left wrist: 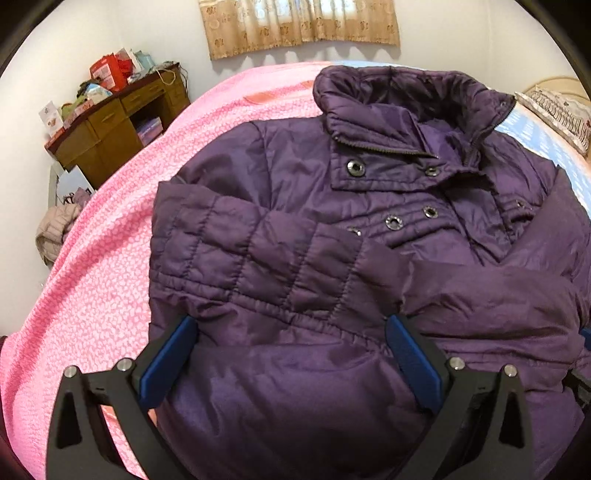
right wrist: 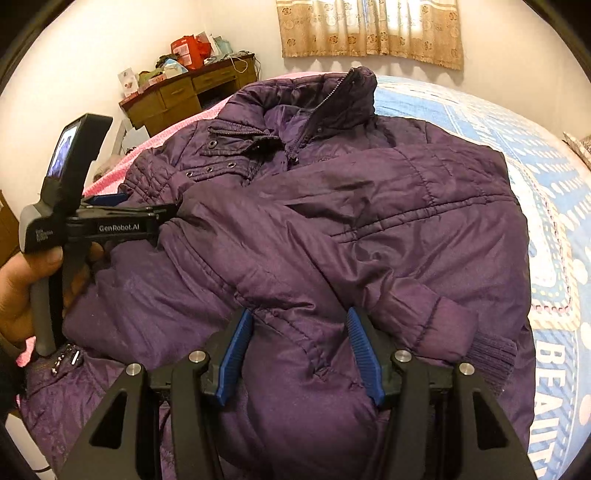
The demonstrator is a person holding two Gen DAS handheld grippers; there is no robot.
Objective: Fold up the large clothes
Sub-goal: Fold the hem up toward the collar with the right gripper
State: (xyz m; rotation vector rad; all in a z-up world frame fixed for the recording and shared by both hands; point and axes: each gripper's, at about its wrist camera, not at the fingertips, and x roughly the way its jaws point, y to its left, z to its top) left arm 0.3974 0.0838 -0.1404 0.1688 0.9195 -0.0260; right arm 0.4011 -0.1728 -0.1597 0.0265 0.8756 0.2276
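Note:
A dark purple quilted jacket point(left wrist: 332, 229) lies front up on the bed, collar at the far end, both sleeves folded across its chest. It also shows in the right wrist view point(right wrist: 332, 221). My left gripper point(left wrist: 291, 325) is open, its blue pads spread wide just above the jacket's lower front. My right gripper point(right wrist: 299, 317) is open over the lower part of the jacket, next to the folded right sleeve and its ribbed cuff point(right wrist: 487, 354). The left gripper's body point(right wrist: 110, 225), held by a hand, shows at the left of the right wrist view.
A pink blanket point(left wrist: 103, 266) covers the bed's left side and a blue patterned sheet point(right wrist: 546, 229) the right. A wooden desk point(left wrist: 118, 122) with clutter stands at the far left wall. A pillow point(left wrist: 557, 110) lies far right. A curtain point(left wrist: 299, 26) hangs behind.

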